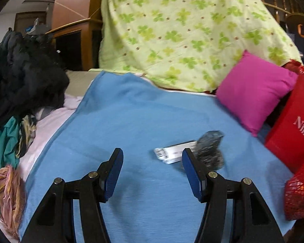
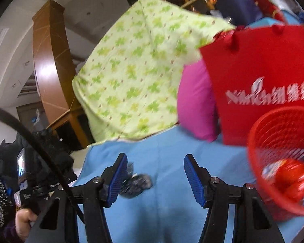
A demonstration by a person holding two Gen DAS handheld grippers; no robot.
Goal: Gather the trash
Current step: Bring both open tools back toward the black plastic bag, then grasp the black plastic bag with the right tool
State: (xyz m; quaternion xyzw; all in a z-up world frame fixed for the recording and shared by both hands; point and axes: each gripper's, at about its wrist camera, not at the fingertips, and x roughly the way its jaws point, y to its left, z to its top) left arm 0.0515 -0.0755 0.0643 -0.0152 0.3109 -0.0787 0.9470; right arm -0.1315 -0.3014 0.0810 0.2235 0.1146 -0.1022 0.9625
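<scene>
Left wrist view: red bag (image 1: 289, 133), white lettering partly cut off, reads "Nitrich"-like, unsure. White packet (image 1: 173, 151) shows a barcode, other print blurred; dark crumpled wrapper (image 1: 209, 148) touches its right end. Both lie on blue blanket (image 1: 131, 121). Left gripper (image 1: 152, 155) wide open, holding nothing. Clover-print sheet (image 1: 182, 30) and pink cushion (image 1: 253, 91) behind.

Right wrist view: bag lettering blurred, with Chinese characters. Right gripper (image 2: 155, 161) wide open, empty; wrapper beside its left finger. Red mesh basket (image 2: 273, 133) holds red packaging.
</scene>
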